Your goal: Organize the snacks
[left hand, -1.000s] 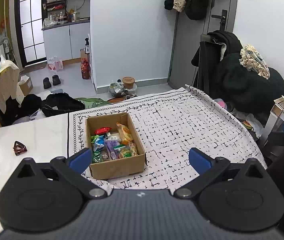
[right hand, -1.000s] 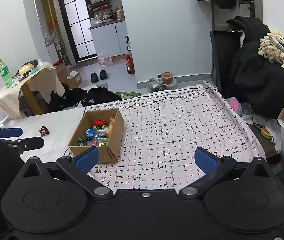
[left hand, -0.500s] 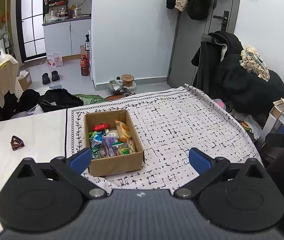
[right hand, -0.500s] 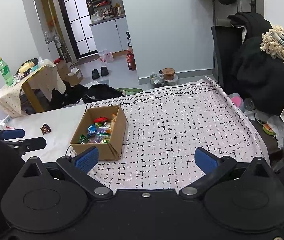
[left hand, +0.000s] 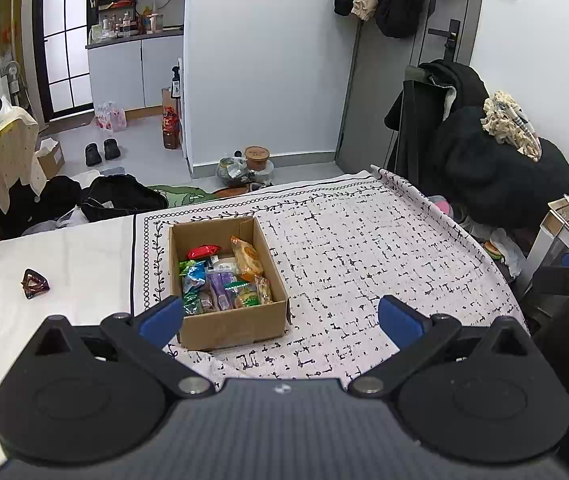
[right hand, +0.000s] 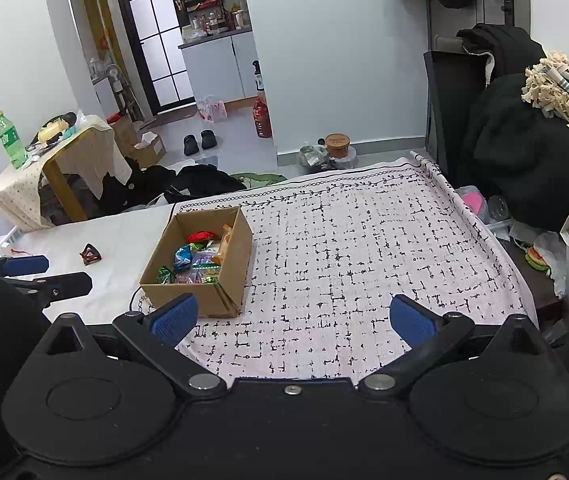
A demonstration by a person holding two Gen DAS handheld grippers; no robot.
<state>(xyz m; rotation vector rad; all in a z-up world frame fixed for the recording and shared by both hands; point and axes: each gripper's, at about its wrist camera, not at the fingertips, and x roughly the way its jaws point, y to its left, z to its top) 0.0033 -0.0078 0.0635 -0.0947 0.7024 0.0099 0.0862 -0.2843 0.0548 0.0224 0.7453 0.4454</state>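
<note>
A brown cardboard box [left hand: 231, 326] stands on the patterned cloth [left hand: 356, 248] and holds several wrapped snacks [left hand: 224, 276], red, blue, purple, green and orange. The same box [right hand: 228, 276] shows left of centre in the right wrist view, with the snacks [right hand: 196, 258] inside. My left gripper [left hand: 280, 316] hovers open near the table's front edge, its left blue pad by the box's near left corner. My right gripper [right hand: 290, 318] is open too, over the cloth to the right of the box, empty.
A small dark red clip-like object [left hand: 35, 282] lies on the bare white tabletop [left hand: 64, 264] left of the cloth. Beyond the table are clothes on the floor [left hand: 120, 200], a chair piled with dark clothing [left hand: 484, 168] and a side table [right hand: 56, 160].
Both views have shifted slightly: the box sits a little lower and nearer in the left wrist view. Both grippers stay open and nothing has been picked up.
</note>
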